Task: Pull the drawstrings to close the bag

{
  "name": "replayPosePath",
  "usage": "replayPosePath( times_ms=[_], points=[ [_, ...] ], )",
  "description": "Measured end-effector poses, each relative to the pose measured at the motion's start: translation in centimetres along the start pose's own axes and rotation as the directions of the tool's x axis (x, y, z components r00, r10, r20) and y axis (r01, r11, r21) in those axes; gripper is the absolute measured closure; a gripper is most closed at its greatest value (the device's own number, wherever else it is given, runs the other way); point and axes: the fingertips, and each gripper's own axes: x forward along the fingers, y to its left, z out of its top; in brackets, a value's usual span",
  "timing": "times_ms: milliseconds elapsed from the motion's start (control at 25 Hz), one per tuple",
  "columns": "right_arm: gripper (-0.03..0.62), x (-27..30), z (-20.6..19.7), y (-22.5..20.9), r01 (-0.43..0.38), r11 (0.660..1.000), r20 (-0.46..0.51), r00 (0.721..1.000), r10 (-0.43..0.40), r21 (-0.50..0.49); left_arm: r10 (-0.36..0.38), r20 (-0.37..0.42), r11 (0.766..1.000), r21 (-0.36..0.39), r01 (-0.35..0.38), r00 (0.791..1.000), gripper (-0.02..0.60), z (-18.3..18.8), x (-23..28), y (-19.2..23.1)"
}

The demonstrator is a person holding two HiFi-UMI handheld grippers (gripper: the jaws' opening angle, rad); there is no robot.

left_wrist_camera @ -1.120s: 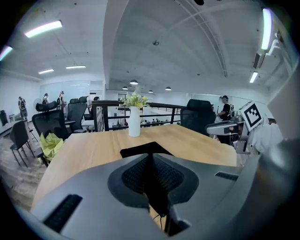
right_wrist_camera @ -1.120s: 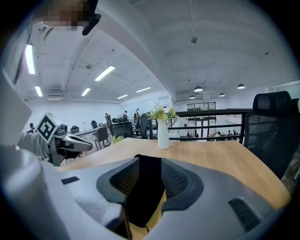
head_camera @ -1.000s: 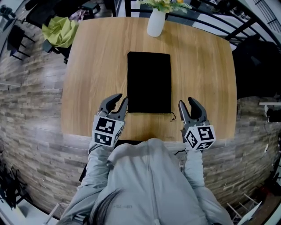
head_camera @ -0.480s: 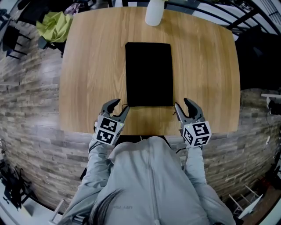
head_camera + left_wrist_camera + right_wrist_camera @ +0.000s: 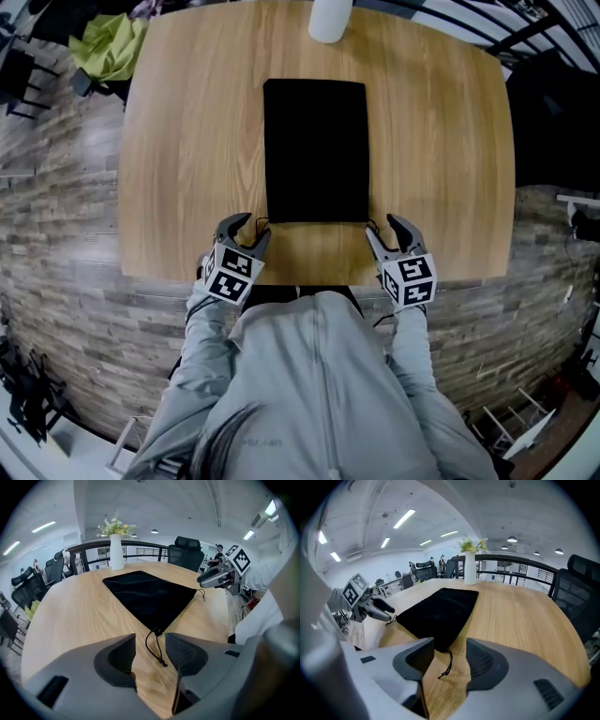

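A flat black bag lies on the wooden table, its mouth toward the near edge. A thin black drawstring trails from each near corner. My left gripper stands open at the left corner; in the left gripper view the left drawstring lies on the wood between its jaws, unpressed. My right gripper stands open at the right corner, and the right drawstring lies loose between its jaws. Both pairs of jaws have just been opening. Each gripper view shows the bag just ahead.
A white vase with flowers stands at the table's far edge behind the bag. A yellow-green cloth lies on a chair beyond the far left corner. Office chairs and a dark railing stand past the table. The near table edge runs just under both grippers.
Both grippers have come down and forward to the bag's near corners. Their jaws now stand wider, with a drawstring between each pair. The bag has not moved.
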Motion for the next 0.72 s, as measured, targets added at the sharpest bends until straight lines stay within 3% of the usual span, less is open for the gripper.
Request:
replayPosePath(
  times_ms=[240,720],
  points=[
    [0.398,1.1,-2.6,-0.2,-0.002,1.0,-0.062,0.998,0.001,-0.008,-0.013,-0.033,0.999,0.03,0.014,0.999,0.374,-0.6,0.8,-0.4],
    [0.401,2.6,-3.7,-1.0,0.006,1.0,-0.081,0.997,-0.007,-0.007,-0.023,-0.07,0.997,0.075,0.029,0.997,0.372,-1.1,2.0,-0.6]
  ],
)
